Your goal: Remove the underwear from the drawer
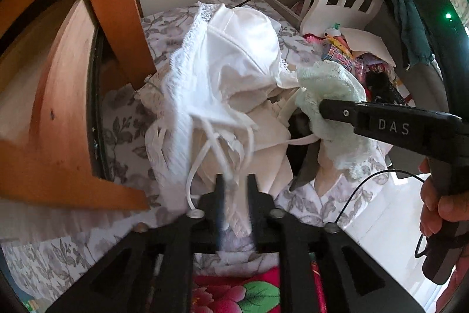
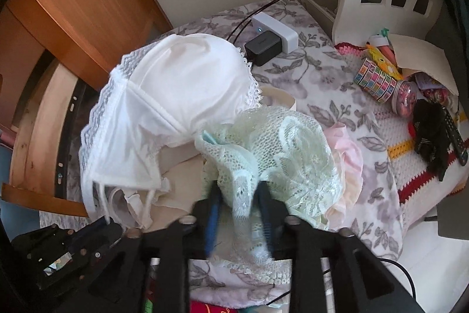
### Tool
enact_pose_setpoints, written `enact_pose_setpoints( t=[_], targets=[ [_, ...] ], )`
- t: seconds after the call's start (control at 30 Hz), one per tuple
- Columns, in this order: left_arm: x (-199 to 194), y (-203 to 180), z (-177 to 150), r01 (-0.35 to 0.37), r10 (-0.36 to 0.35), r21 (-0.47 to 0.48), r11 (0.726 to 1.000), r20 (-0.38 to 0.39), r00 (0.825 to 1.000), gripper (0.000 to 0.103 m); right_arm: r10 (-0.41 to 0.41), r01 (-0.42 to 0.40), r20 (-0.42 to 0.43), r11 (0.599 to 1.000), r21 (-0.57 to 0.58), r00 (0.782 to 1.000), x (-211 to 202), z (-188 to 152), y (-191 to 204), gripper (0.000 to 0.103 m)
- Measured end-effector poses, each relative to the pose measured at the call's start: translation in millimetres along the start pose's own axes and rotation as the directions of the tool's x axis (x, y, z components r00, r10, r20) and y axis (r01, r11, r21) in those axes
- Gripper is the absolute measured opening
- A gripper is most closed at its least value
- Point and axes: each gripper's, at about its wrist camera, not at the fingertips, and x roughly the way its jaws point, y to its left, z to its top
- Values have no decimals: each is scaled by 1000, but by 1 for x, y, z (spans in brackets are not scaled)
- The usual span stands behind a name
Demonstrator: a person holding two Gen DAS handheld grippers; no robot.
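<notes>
The white bra (image 2: 176, 96) lies on top of a pile of underwear on the bed (image 2: 331, 96), just beside the open wooden drawer (image 1: 58, 119). The left gripper (image 1: 236, 189) has its fingers partly open, with the bra's straps between them. Beside the bra, the pale green lace underwear (image 2: 281, 143) lies between the partly open fingers of the right gripper (image 2: 240, 195).
</notes>
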Motion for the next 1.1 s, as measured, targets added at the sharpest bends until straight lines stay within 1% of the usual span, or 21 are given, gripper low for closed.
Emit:
enact_pose_setpoints(
  t=[0.03, 0.13, 0.17, 0.23, 0.27, 0.3, 0.33, 0.37, 0.4, 0.5, 0.57, 0.67, 0.7, 0.77, 0.83, 0.87, 0.93, 1.0, 1.1],
  targets=[
    [-2, 1, -2, 4, -4, -3, 1000, 4, 1000, 34, 1, -1, 3, 1000, -2, 1000, -2, 0, 1, 41],
    [-12, 2, -7, 13, -12, -6, 1000, 24, 1000, 38, 0, 1, 14, 1000, -17, 1000, -9, 0, 6, 48],
    [-15, 3, -9, 15, -14, -8, 1000, 29, 999, 40, -5, 5, 20, 1000, -21, 1000, -12, 0, 8, 55],
    [-24, 6, -12, 21, -20, -22, 1000, 50, 999, 49, -13, 14, 34, 1000, -24, 999, -18, 0, 11, 60],
    [-30, 9, -14, 23, -21, -29, 999, 64, 998, 51, -12, 13, 39, 1000, -27, 999, -21, -1, 13, 62],
    [-34, 11, -16, 21, -18, -39, 999, 76, 997, 56, -10, 11, 45, 999, -33, 999, -25, -2, 16, 64],
    [-40, 15, -17, 19, -14, -53, 998, 88, 996, 60, -11, 13, 51, 999, -38, 999, -28, -3, 18, 69],
    [-45, 18, -19, 20, -14, -64, 998, 98, 995, 61, -14, 16, 60, 999, -45, 998, -32, -4, 21, 72],
    [-51, 22, -21, 22, -13, -78, 997, 109, 994, 63, -14, 17, 65, 999, -50, 998, -34, -5, 23, 73],
    [-66, 31, -28, 12, 4, -108, 994, 141, 990, 73, -8, 14, 88, 998, -64, 996, -46, -13, 32, 79],
    [-76, 37, -34, 12, 9, -126, 992, 164, 986, 74, -19, 27, 101, 997, -74, 995, -52, -18, 37, 87],
    [-85, 46, -43, 0, 29, -153, 988, 181, 983, 78, -32, 44, 122, 995, -93, 992, -61, -30, 44, 91],
    [-88, 49, -46, -8, 39, -164, 986, 185, 982, 83, -39, 51, 126, 994, -94, 991, -63, -33, 46, 91],
    [-93, 59, -52, -18, 56, -192, 981, 199, 978, 84, -44, 58, 141, 993, -100, 989, -69, -41, 50, 97],
    [-99, 67, -58, -26, 73, -219, 975, 211, 975, 85, -42, 61, 160, 991, -116, 986, -77, -50, 57, 100],
    [-102, 73, -62, -35, 86, -236, 971, 213, 973, 86, -36, 58, 171, 990, -126, 985, -81, -55, 60, 101],
    [-107, 80, -68, -41, 100, -261, 964, 220, 970, 94, -41, 69, 195, 988, -141, 980, -89, -63, 67, 101],
    [-115, 87, -76, -48, 117, -284, 958, 233, 965, 95, -48, 84, 219, 984, -159, 974, -98, -72, 74, 102],
    [-126, 93, -85, -61, 141, -303, 951, 252, 957, 99, -41, 83, 246, 983, -162, 968, -110, -84, 82, 103]
  ],
)
